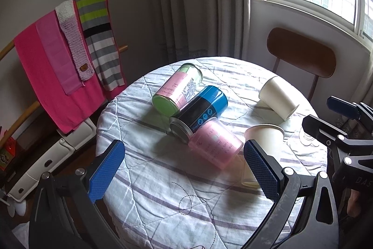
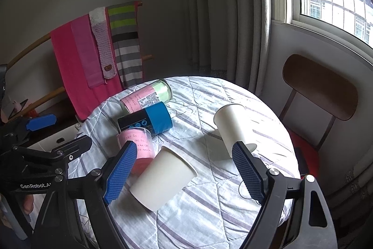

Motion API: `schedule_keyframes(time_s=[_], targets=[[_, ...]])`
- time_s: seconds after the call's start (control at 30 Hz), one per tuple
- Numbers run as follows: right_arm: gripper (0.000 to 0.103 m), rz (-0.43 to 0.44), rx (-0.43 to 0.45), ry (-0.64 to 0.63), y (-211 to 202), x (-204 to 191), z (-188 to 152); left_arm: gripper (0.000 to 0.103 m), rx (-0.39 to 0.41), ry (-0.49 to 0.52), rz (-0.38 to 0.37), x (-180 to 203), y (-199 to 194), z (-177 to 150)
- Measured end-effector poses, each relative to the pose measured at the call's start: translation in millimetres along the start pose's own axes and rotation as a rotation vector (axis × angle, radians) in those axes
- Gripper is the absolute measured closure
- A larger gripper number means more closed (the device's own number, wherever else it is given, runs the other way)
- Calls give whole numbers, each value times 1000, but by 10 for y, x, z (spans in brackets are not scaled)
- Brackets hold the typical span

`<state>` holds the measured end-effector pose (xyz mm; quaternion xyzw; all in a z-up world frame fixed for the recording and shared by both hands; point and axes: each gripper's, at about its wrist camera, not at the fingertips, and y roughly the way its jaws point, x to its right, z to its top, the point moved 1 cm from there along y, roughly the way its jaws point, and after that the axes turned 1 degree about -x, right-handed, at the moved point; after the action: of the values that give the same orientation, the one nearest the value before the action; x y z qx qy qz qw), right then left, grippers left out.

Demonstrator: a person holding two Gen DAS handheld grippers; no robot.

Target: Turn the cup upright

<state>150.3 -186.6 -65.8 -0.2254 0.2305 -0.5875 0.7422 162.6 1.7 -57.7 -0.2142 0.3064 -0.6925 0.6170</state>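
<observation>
Cup on its side on surface, mouth seemingly toward far right | lies between right gripper fingers, nearer arm | both grippers released; left gripper beside, holding nothing

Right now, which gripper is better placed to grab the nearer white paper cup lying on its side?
Right. The right gripper is open with the near white cup between its fingers; the left gripper faces the pink cup instead.
</observation>
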Motion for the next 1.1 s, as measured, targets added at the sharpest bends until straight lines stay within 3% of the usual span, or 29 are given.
schedule_keyframes(time_s=[0.3,0.53,0.67,0.8,0.87,1.1], targets=[[18,13,-20,-24,145,38,108,0,-44,126,-64,-65,227,254],[18,53,-48,-15,317,60,219,0,-134,248,-103,-107,696,705],[18,53,-51,-30,407,60,275,0,-208,292,-187,-139,1028,916],[18,46,-75,-5,563,119,349,0,-275,356,-187,-130,1343,1009],[18,38,-87,19,671,172,394,0,-272,374,-160,-131,1425,1027],[18,29,-154,62,1043,295,510,0,-293,413,-182,-131,1685,1136]])
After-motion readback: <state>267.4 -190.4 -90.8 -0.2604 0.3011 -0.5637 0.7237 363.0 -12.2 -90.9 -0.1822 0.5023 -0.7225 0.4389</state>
